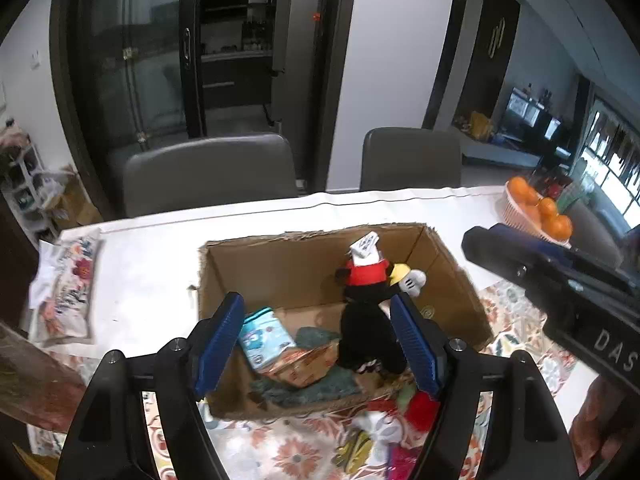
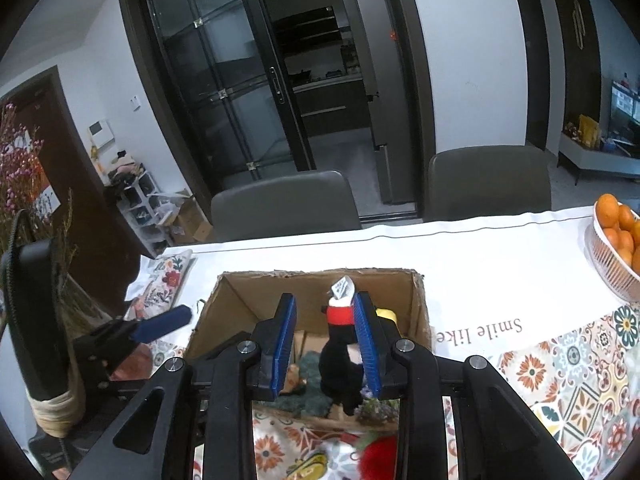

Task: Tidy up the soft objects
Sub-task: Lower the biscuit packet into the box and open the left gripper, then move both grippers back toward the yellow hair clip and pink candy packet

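A black plush mouse (image 1: 368,320) with red shorts stands head down inside the open cardboard box (image 1: 280,264). It leans by the right pad of my left gripper (image 1: 316,304), which is open over the box's near side; its pads do not press on the toy. A light-blue packet (image 1: 262,336), a brown packet and a teal cloth (image 1: 316,392) lie on the box floor. My right gripper (image 2: 325,300) hovers over the near edge of the box (image 2: 240,300), jaws drawn narrow with nothing between them; the plush (image 2: 340,364) shows beyond them.
A red plush (image 1: 420,412) and small white and yellow toys (image 1: 376,428) lie on the patterned cloth before the box. A folded floral cloth (image 1: 68,288) lies at the left. A basket of oranges (image 2: 616,248) stands far right, dried flowers (image 2: 52,360) at left, two chairs behind.
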`<state>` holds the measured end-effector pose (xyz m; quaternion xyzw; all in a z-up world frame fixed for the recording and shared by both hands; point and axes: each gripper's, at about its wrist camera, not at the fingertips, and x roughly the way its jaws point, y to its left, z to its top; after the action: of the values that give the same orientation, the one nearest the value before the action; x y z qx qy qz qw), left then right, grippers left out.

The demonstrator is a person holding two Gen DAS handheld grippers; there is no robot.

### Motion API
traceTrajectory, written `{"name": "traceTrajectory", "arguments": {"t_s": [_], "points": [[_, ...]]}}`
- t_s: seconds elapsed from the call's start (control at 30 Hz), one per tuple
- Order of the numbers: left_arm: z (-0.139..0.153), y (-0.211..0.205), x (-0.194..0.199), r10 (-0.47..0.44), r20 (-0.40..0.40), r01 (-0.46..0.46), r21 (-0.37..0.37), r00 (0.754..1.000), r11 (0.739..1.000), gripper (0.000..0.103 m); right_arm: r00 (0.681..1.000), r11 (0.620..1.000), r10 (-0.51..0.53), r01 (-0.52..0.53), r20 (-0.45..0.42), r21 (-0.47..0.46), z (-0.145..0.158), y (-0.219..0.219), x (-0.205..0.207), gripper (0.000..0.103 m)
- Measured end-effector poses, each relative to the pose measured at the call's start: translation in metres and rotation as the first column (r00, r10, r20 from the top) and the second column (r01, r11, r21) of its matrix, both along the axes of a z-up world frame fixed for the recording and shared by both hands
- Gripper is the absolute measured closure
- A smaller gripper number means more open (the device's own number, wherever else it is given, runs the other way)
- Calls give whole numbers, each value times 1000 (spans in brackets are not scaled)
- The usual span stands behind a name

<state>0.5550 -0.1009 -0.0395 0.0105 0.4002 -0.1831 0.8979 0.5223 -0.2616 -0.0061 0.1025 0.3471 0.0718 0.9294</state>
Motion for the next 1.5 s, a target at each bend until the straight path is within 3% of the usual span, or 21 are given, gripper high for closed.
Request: {"name": "traceTrajectory", "arguments": {"t_s": [0.2,0.37,0.9,1.5], "points": [[4,-1,-24,28,47,-31,64,998,997,27,1000,999,-21,21,8,-27,0,-3,-19,67],[7,0,-43,39,73,-46,84,997,995,27,999,998,-42,43,19,-37,1,-9,-36,50],[-2,-8,-99,16,104,-30,135,994,990,27,998,995,-63,63,14,-73,-11,-24,-87,28],[-51,-22,-120,-22,-12,23,164,1000,986,27,991,996,-53,43,-123,-82,-66,-35,-99,25]]}}
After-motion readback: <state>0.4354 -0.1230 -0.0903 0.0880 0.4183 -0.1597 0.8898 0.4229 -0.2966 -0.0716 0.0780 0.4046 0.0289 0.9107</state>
